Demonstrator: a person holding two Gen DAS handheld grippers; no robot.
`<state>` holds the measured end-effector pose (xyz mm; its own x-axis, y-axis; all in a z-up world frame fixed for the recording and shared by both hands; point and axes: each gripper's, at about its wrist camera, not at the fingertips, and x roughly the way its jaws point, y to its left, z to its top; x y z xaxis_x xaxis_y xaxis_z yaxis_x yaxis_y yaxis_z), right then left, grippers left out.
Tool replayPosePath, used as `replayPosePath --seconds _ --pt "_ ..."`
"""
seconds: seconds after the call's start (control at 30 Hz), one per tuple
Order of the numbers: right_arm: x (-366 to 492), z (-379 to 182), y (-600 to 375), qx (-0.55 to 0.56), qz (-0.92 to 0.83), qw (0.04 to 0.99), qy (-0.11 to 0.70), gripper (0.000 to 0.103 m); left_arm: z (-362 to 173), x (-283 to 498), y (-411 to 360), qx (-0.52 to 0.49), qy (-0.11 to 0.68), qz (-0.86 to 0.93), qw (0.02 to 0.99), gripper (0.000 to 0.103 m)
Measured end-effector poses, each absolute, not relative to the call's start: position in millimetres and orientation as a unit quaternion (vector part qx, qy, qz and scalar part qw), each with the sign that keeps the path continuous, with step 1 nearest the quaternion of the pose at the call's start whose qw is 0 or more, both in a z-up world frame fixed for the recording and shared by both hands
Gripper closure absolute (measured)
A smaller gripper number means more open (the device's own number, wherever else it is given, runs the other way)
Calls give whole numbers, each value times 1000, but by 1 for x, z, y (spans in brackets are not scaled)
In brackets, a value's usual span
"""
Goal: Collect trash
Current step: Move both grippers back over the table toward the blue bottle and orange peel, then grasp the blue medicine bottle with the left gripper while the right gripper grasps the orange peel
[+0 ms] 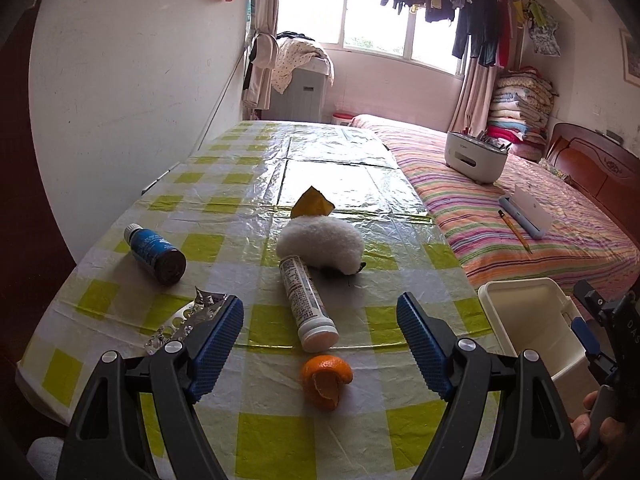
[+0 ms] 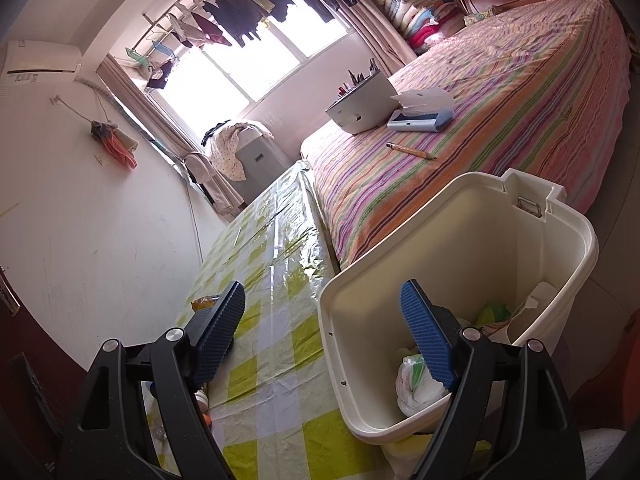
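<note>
A bed (image 1: pixel 520 216) with a striped cover runs along the far side of the worktop (image 1: pixel 248 184), which wears a green-checked plastic cloth. At the worktop's near right edge stands a cream bin (image 2: pixel 460 240), open, with crumpled wrappers already in the bottom.

The trash left to collect lies on the worktop: a dark bottle (image 1: pixel 158 254) on its side to the left, a white fluffy lump (image 1: pixel 320 242) mid-table, a white tube (image 1: pixel 306 306) lying lengthwise toward the camera, a foil blister sheet (image 1: pixel 188 316) and an orange peel (image 1: pixel 327 380).

The left tool (image 1: pixel 320 340) stands wide apart and empty, with the tube's cap end and the peel between its jaws; the tube's long axis runs along the tool's line, so it seems the nearer hand for either. The right tool (image 2: pixel 324 340) is also spread and empty, one finger over the bin.
</note>
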<state>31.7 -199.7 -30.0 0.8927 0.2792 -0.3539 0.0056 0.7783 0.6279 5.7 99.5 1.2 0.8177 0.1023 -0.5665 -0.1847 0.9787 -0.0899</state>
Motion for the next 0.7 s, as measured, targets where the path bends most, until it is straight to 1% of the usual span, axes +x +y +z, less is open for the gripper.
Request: replayPosePath --seconds 0.23,0.4,0.6,0.7 --pt "39 -30 -179 300 85 921 235 24 0 3 155 -108 280 137 944 26" --pt "42 -31 -164 283 91 923 244 24 -10 11 185 -120 287 174 934 26" --pt "44 -33 -151 267 96 925 254 24 -24 34 219 -142 318 212 913 26" --pt "46 -34 -145 262 99 924 259 24 -25 49 239 -173 331 228 899 26"
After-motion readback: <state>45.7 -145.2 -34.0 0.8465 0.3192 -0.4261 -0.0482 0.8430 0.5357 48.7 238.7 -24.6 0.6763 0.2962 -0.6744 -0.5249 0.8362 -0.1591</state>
